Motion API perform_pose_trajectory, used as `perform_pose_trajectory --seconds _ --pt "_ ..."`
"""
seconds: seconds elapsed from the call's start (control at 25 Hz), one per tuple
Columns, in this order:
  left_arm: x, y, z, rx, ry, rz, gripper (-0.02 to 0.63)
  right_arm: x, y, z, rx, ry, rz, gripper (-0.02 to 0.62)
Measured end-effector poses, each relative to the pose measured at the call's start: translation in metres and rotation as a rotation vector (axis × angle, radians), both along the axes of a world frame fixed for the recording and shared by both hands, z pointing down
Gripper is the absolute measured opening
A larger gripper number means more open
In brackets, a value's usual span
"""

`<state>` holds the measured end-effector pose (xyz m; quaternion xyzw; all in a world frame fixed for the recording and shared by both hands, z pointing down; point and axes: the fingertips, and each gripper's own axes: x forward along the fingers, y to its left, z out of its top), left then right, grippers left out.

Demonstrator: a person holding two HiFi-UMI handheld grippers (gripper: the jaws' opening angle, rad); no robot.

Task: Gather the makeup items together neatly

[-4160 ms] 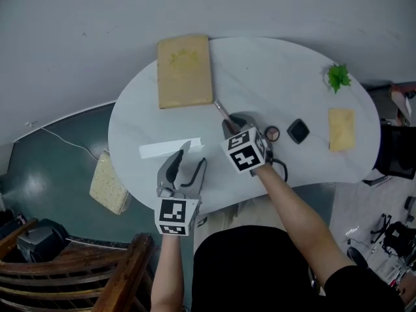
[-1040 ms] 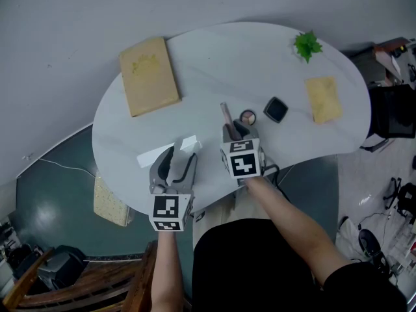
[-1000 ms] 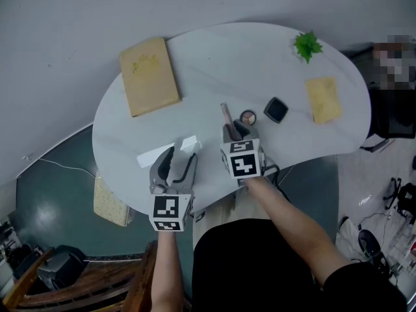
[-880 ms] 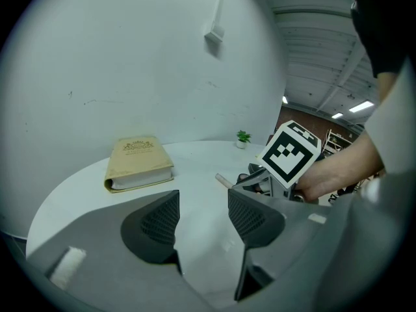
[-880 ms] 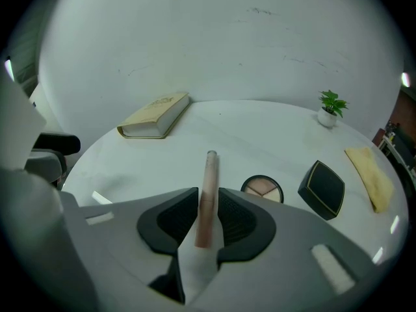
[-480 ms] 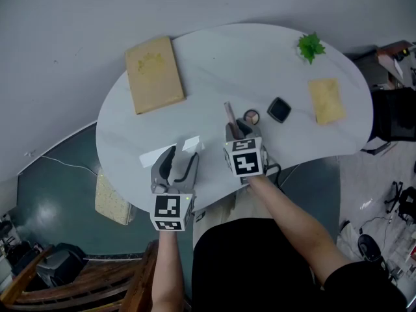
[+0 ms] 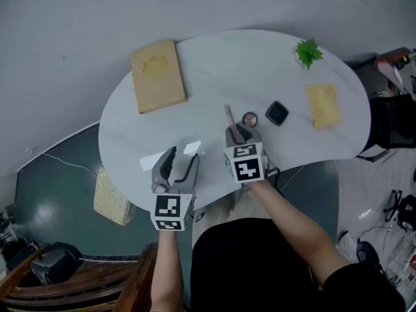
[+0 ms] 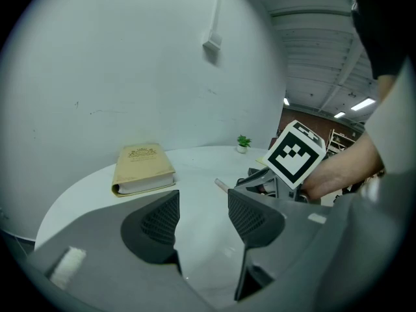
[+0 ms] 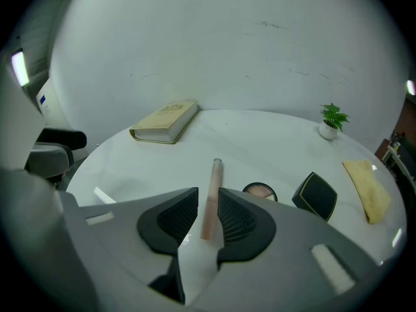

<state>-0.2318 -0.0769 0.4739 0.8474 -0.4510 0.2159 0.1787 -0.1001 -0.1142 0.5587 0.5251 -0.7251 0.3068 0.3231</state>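
On the white table [image 7: 234,64], my right gripper [image 7: 235,134] is shut on a slim pink makeup tube [image 7: 229,119] that points away from me. In the right gripper view the tube [image 9: 211,197] runs between both pads. Just right of it lie a round open compact [image 7: 249,119] and a black square compact [image 7: 277,113]; the same round compact [image 9: 260,190] and black compact [image 9: 315,195] lie ahead of the jaws. My left gripper [image 7: 180,160] hovers open and empty at the near left edge, and its view shows the gap between the pads [image 8: 203,218] bare.
A tan book [image 7: 158,75] lies at the far left, a small green plant [image 7: 308,52] at the far right, and a yellow cloth [image 7: 324,105] beside the black compact. A white strip [image 7: 170,155] lies by the left gripper. The table edge is right under both hands.
Since the oldest frame the right gripper has carried the tube from near the book's corner to beside the round compact. Over the last second only the head view has shifted slightly.
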Motion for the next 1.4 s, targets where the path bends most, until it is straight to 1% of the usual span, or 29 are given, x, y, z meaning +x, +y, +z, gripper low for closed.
perform_pose_trajectory --seconds 0.32,0.52,0.88,0.96,1.04,1.12,1.24,1.4 --pt "0.029 0.019 -0.017 0.031 -0.001 -0.019 0.229 0.013 0.025 -0.022 0.021 -0.027 -0.082 0.080" --pt "0.059 0.041 -0.025 0.038 0.007 -0.034 0.229 0.029 0.047 -0.034 0.044 -0.080 -0.139 0.080" --pt "0.125 0.090 -0.041 0.057 0.031 -0.041 0.229 0.080 0.093 -0.059 0.100 -0.128 -0.214 0.078" --pt "0.139 0.099 -0.046 0.068 0.043 -0.044 0.225 0.093 0.103 -0.065 0.114 -0.142 -0.224 0.078" --pt "0.150 0.106 -0.051 0.081 0.052 -0.047 0.206 0.104 0.111 -0.072 0.126 -0.167 -0.227 0.078" --pt "0.160 0.112 -0.056 0.094 0.059 -0.048 0.206 0.115 0.118 -0.081 0.140 -0.181 -0.230 0.072" --pt "0.175 0.120 -0.064 0.116 0.069 -0.047 0.197 0.133 0.127 -0.095 0.175 -0.189 -0.233 0.058" --pt "0.193 0.128 -0.080 0.165 0.072 -0.048 0.186 0.150 0.137 -0.120 0.242 -0.236 -0.239 0.041"
